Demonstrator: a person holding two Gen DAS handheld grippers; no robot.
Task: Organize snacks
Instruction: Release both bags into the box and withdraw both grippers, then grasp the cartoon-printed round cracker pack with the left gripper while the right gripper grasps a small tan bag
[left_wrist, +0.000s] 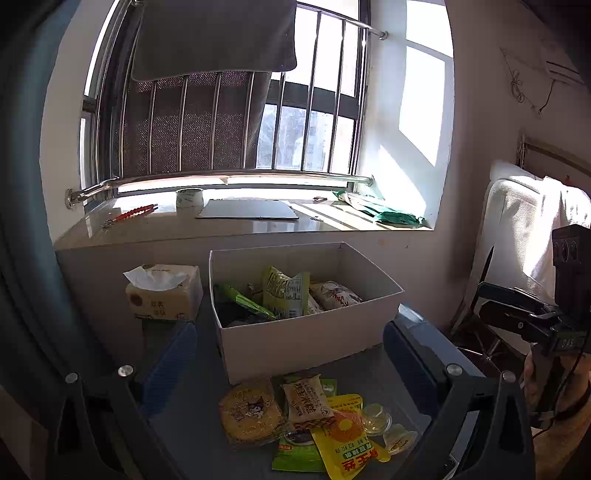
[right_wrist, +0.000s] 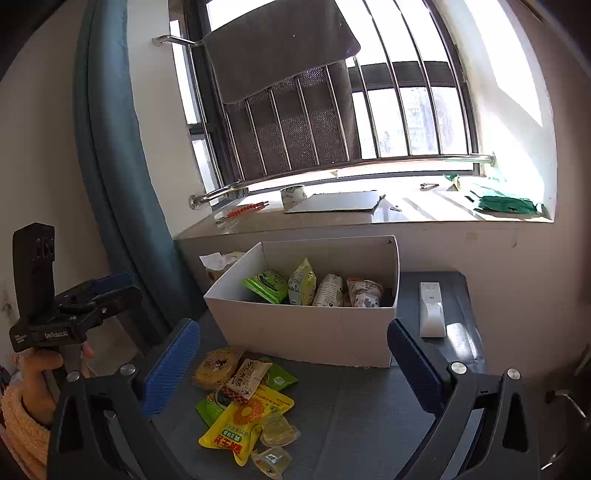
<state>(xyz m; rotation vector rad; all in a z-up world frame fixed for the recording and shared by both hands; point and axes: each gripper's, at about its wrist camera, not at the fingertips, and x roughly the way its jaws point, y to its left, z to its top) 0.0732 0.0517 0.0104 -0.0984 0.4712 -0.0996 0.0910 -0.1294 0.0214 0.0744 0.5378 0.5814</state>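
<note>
Home bedroom — barred window (left_wrist: 236, 122), blue curtain (right_wrist: 110, 147), bed headboard (left_wrist: 517, 229), tissue pack (left_wrist: 164, 291)

White open box (right_wrist: 303, 334) on dark surface (right_wrist: 369, 406), holding upright packets: green (right_wrist: 266, 285), pale yellow (right_wrist: 302, 282), two printed whitish ones (right_wrist: 347, 291). Just in front, loose pile: round yellow pack (right_wrist: 216, 368), beige sachet (right_wrist: 248, 377), big yellow sunflower pouch (right_wrist: 240, 424), green packets (right_wrist: 277, 377), two clear jelly cups (right_wrist: 277, 432).

Left gripper (right_wrist: 110, 284) label — "GenRobot.AI".
</note>
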